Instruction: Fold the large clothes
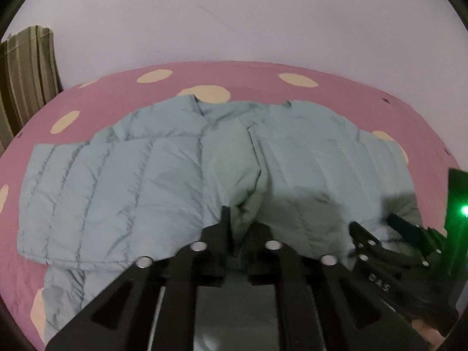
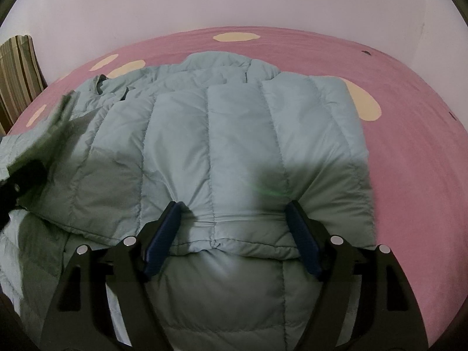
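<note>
1. Jaws of the left gripper were clenched on a bunched fold of the pale blue-green puffer jacket, fabric pinched up between the two black fingers.
2. Jaws of the right gripper were spread wide apart, released; blue pads sat either side of a quilted panel at the jacket's folded edge, pressing into it but not closed on it.
3. Jacket lay on the bed, on a pink sheet w/ cream spots, taking up most of the middle; one sleeve stretched out to the left in the left wrist view.
4. In the right wrist view a quilted flap was folded over another jacket layer nearer the camera.
5. Right gripper showed at the lower right of the left wrist view, beside a green light.
6. Striped curtain hung at far left, against a plain pale wall behind the bed.
</note>
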